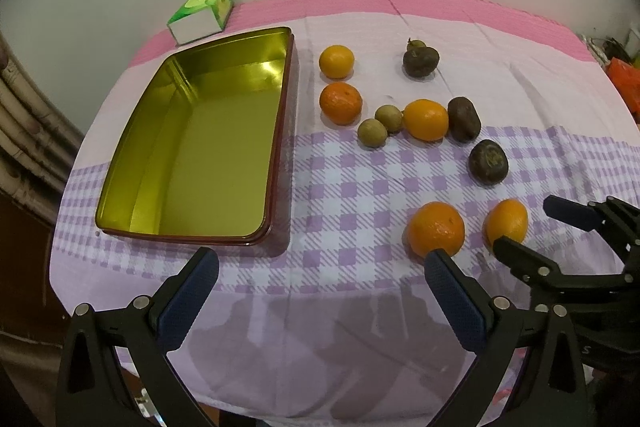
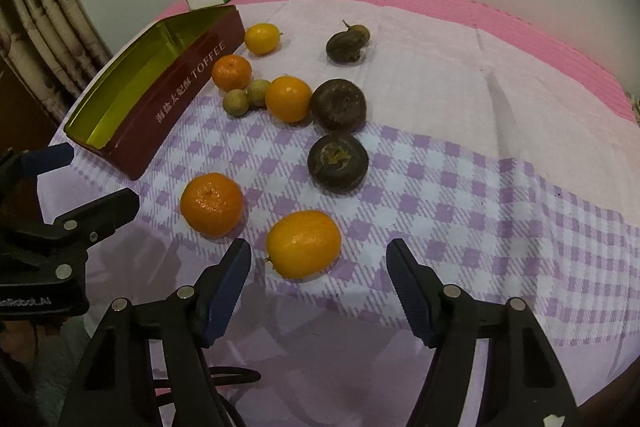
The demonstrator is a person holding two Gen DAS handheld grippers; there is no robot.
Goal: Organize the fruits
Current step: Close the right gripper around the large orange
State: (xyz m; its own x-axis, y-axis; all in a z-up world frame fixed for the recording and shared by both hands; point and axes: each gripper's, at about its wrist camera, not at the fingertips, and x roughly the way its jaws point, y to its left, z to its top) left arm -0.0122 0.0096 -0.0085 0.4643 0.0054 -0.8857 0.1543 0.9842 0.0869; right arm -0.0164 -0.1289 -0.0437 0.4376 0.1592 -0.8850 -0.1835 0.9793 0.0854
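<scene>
Several oranges, three dark brown fruits and two small tan fruits lie on a checked cloth. An empty gold-lined tin (image 1: 280,131) sits to their left, its maroon side (image 2: 180,87) facing the right wrist view. My right gripper (image 2: 318,255) is open around the nearest oval orange (image 2: 304,243), with gaps on both sides of the fruit. The left wrist view shows that orange (image 1: 506,221) between the right gripper's (image 1: 528,225) fingers. A round orange (image 2: 211,205) lies just to its left. My left gripper (image 1: 322,257) stands open over bare cloth near the tin's front corner, holding nothing.
A green tissue box (image 1: 202,13) stands behind the tin by the wall. Farther back lie a dark fruit (image 2: 338,167), another (image 2: 339,105), an orange (image 2: 288,98) and two tan fruits (image 2: 236,103). The table's front edge runs just below both grippers.
</scene>
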